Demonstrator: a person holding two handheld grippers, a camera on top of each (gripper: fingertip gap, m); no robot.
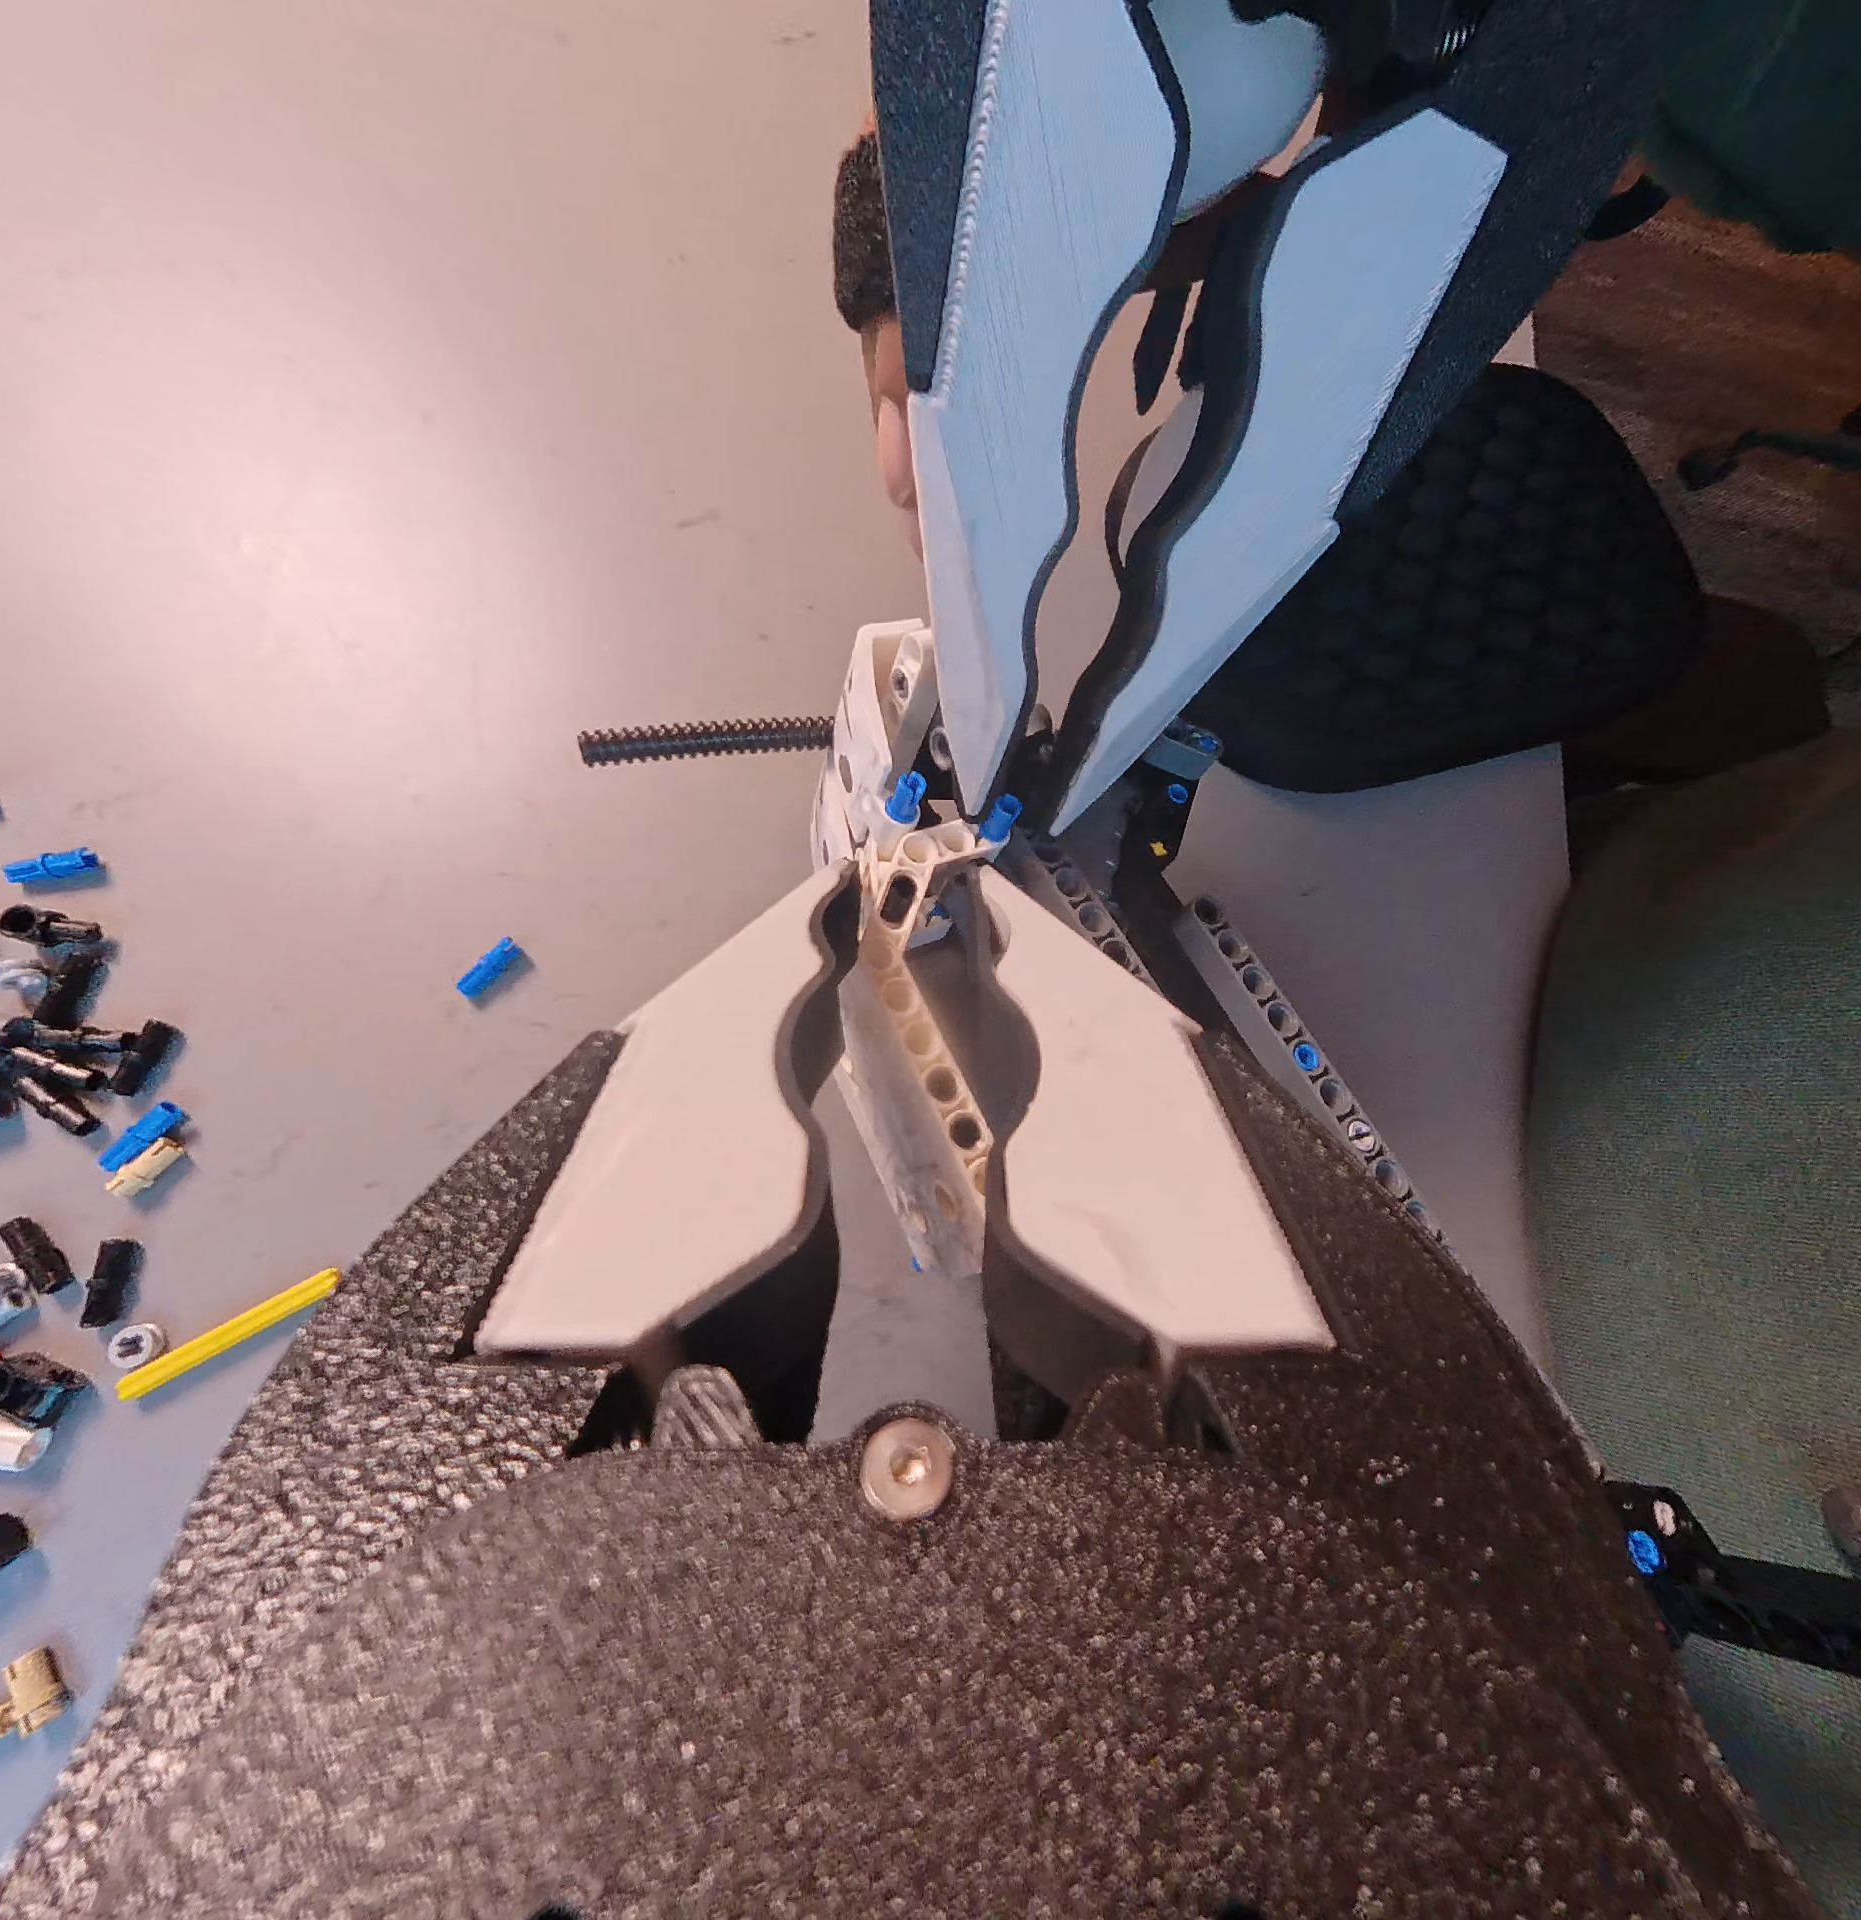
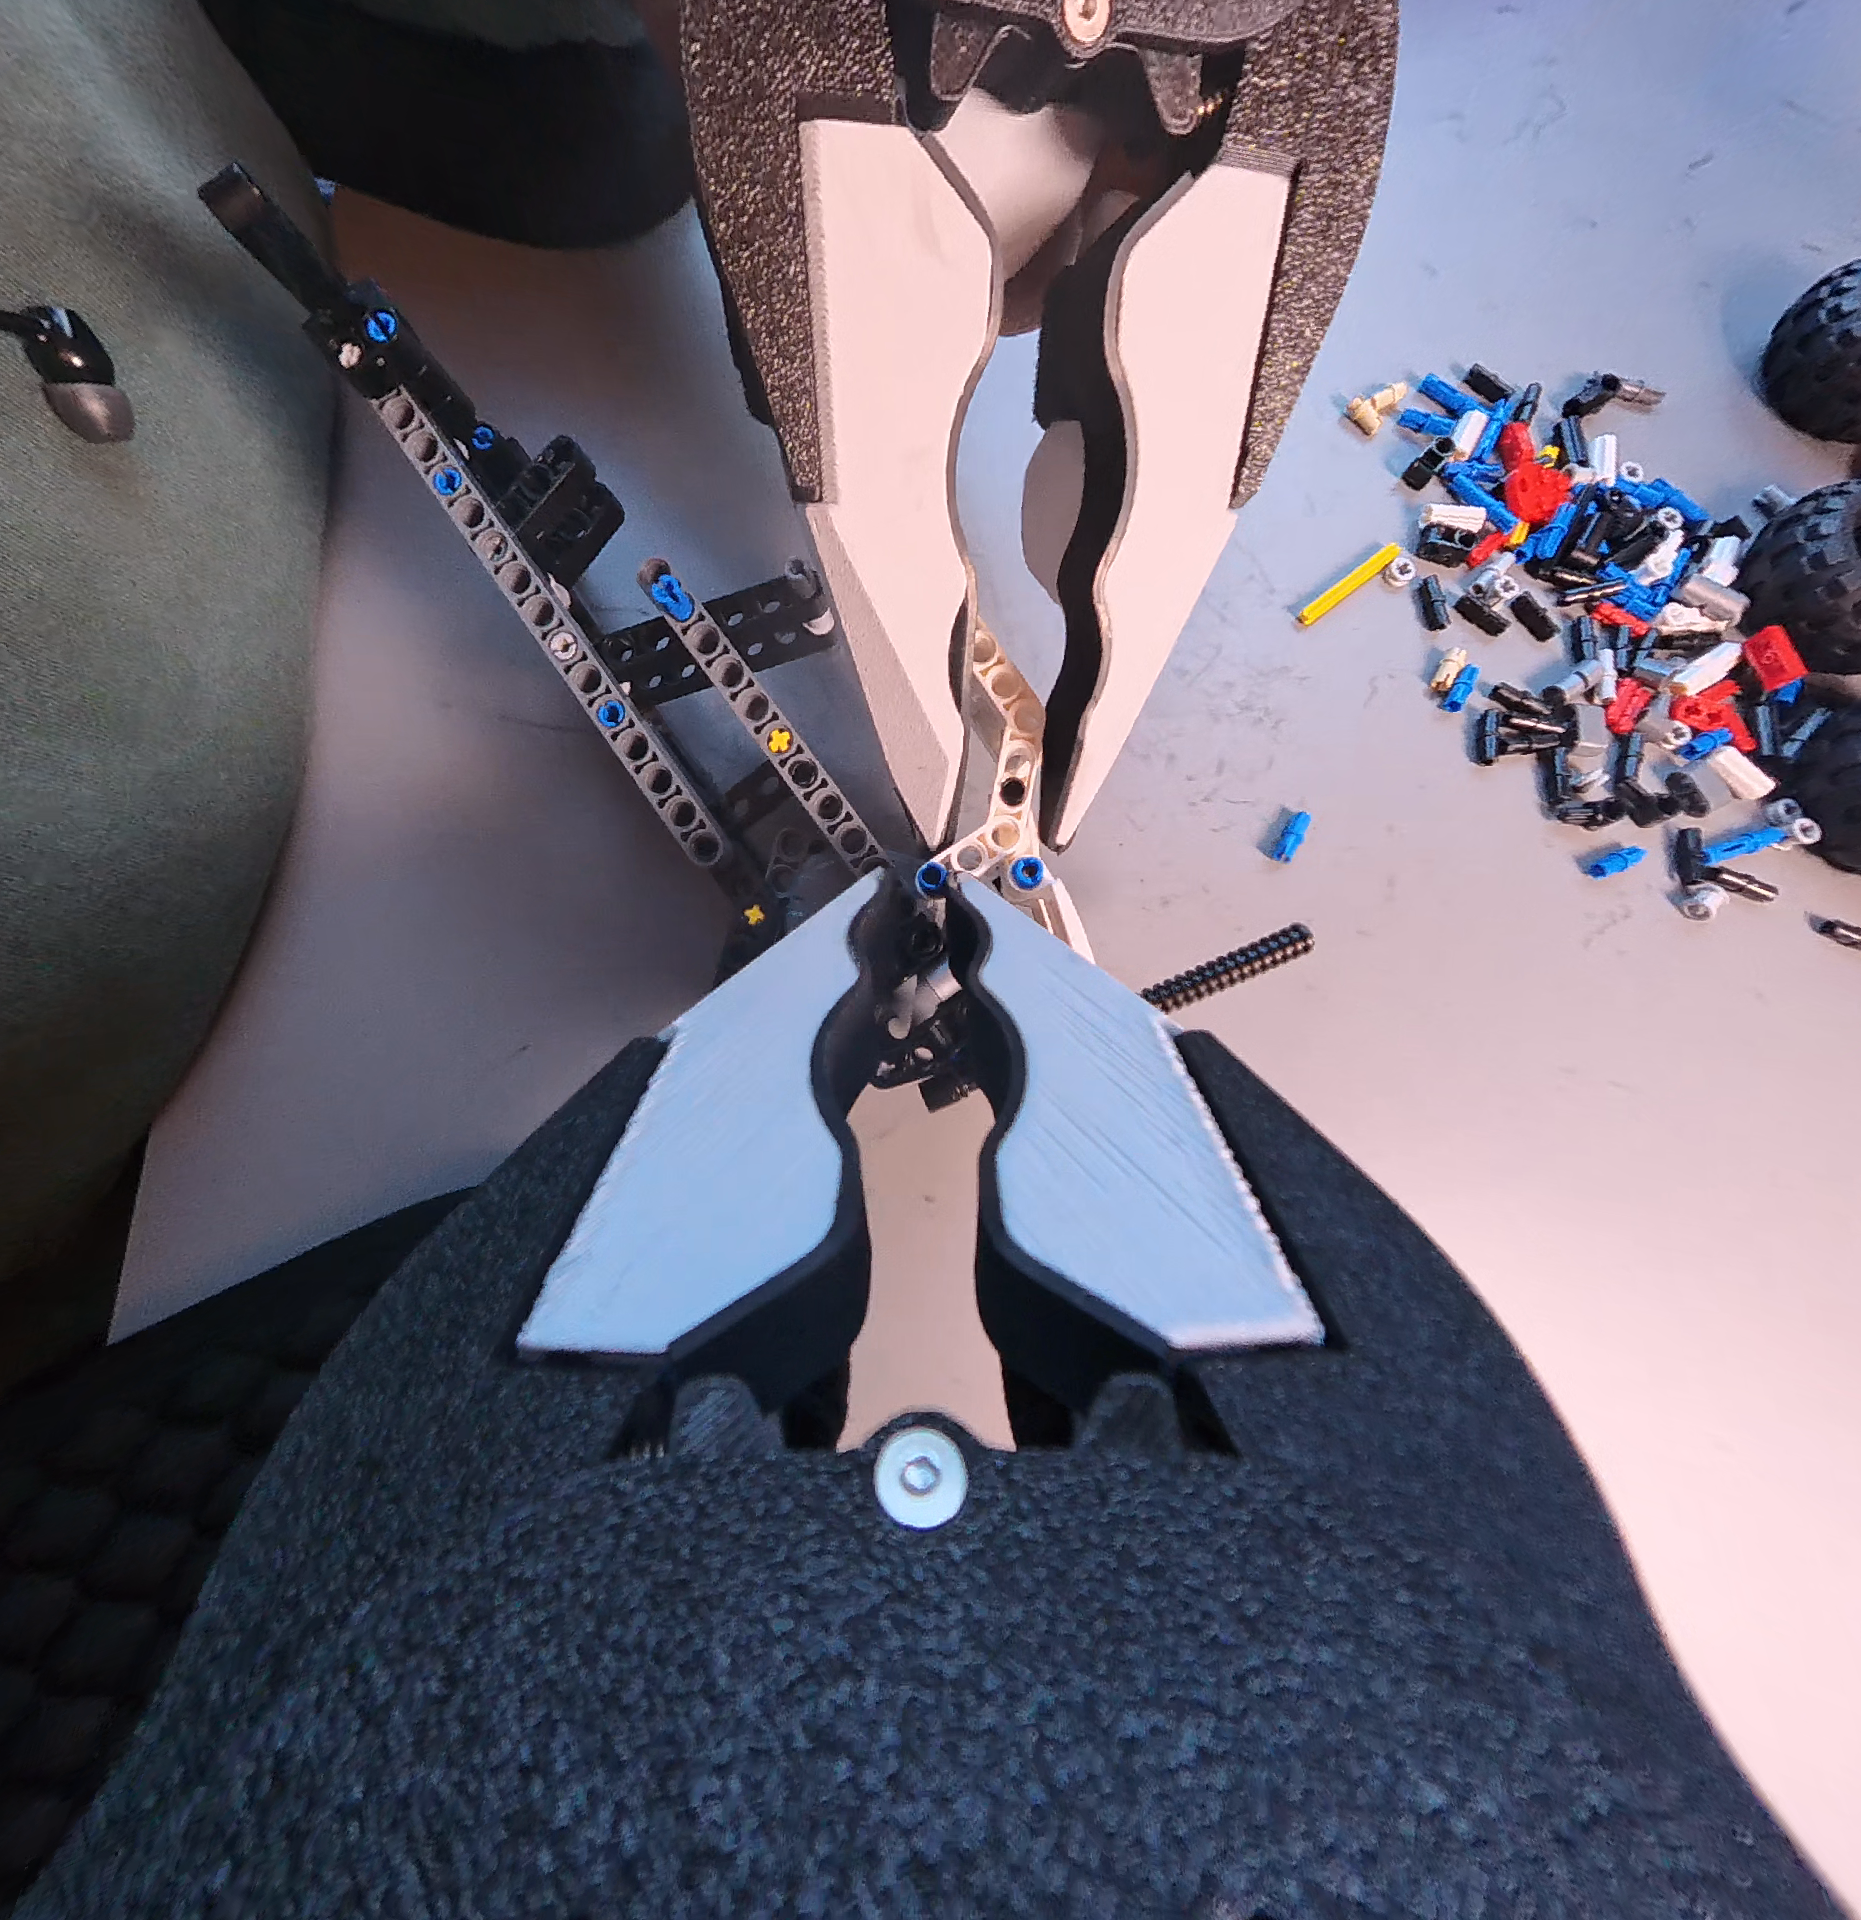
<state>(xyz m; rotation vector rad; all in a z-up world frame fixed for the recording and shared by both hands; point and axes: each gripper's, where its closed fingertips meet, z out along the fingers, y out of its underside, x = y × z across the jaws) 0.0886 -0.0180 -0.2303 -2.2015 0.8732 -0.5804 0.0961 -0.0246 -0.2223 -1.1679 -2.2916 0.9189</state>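
Observation:
My left gripper (image 1: 915, 883) is shut on a white perforated beam (image 1: 931, 1049) that runs back between its fingers. The beam's far end carries two blue pins (image 1: 908, 795) and joins a white and black brick assembly (image 1: 864, 748). My right gripper (image 1: 1014, 821) comes in from above, tip to tip with the left. In the right wrist view my right gripper (image 2: 931, 894) is shut on a black part of the assembly (image 2: 910, 1003). The left gripper (image 2: 999, 831) faces it, holding the white beam (image 2: 1014, 727).
A frame of long grey and black beams (image 2: 593, 665) lies beside the grippers at the table edge, by a person's green clothing (image 2: 126, 727). A pile of small parts (image 2: 1591, 623), black tyres (image 2: 1830, 353), a yellow axle (image 2: 1347, 584) and a black ribbed rod (image 1: 708, 740) lie on the table. My left and right fingertips are right by each other.

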